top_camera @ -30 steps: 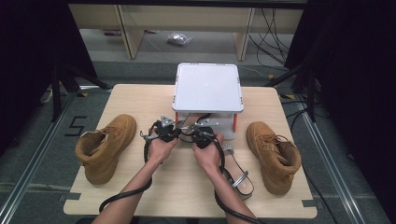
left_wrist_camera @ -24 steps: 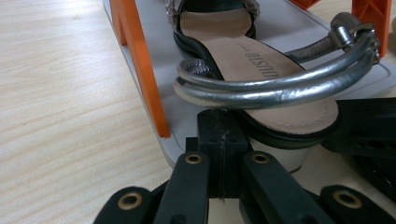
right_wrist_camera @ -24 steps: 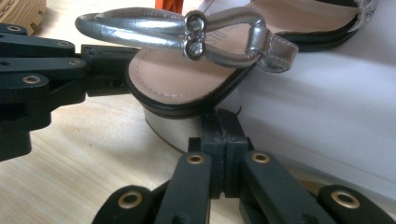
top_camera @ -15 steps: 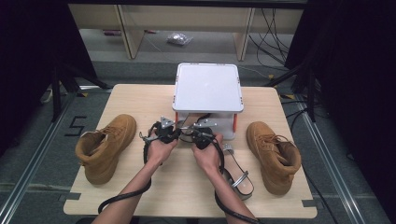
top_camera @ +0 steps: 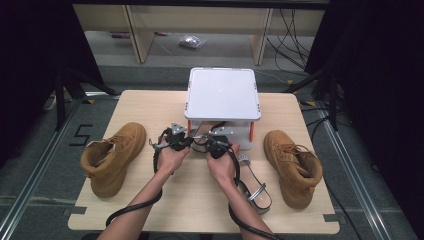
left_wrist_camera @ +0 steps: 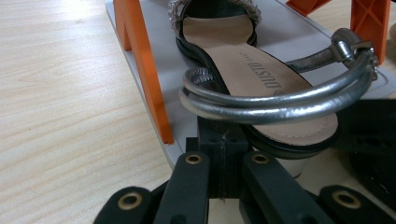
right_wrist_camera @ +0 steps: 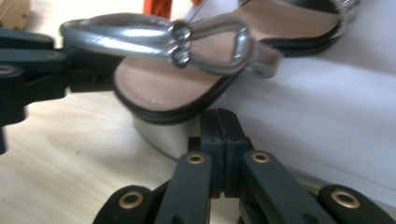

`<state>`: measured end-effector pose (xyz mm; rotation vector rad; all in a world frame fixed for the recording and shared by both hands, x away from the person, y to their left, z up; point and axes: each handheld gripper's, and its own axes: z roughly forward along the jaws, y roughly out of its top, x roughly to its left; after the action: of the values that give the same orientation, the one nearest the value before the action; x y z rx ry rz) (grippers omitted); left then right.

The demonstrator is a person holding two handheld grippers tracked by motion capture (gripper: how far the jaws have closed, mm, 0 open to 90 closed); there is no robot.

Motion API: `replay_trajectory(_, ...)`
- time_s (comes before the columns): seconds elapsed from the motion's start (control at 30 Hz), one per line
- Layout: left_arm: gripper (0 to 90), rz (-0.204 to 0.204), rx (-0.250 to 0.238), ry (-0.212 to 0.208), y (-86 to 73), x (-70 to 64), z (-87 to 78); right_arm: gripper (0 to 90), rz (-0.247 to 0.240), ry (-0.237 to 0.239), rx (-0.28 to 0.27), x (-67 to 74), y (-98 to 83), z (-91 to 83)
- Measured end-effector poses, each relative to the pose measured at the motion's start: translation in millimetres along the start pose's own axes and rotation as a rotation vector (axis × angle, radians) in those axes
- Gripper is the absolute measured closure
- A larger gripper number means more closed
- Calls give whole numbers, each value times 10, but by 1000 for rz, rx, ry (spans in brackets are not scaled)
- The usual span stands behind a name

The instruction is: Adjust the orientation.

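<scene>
Left gripper view is showing us our own black jaws pressed together just under the heel of the silver sandal, nothing pinched between them, and the right gripper view is giving the same: jaws together below the heel, not gripping it. We are nudging, not holding. That sandal is lying with its toe on the grey lower shelf of the white rack, heel overhanging the front edge. Our worry: with nothing clamped, a push from either side could be skewing the sandal against an orange post, or tipping it off the edge. High view is adding what the close-ups are missing: left gripper, right gripper, its mate, the second sandal, lying on the table, and two tan boots flanking us.
</scene>
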<state>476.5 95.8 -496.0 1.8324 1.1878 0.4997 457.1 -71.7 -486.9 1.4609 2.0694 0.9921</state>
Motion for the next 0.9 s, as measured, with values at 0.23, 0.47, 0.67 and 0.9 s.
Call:
replay_trajectory(0.23,896,24,12,-6,3,12,-2,900,5,14,-5,-15,42,4)
replay_trajectory(0.47,897,39,16,9,-4,-13,-27,900,-11,9,0,-14,48,7)
replay_trajectory(0.67,897,12,10,11,-12,-26,-50,900,-26,9,-10,-15,43,13)
replay_trajectory(0.9,897,-15,-8,10,-7,-25,-72,900,-51,8,-17,-8,53,7)
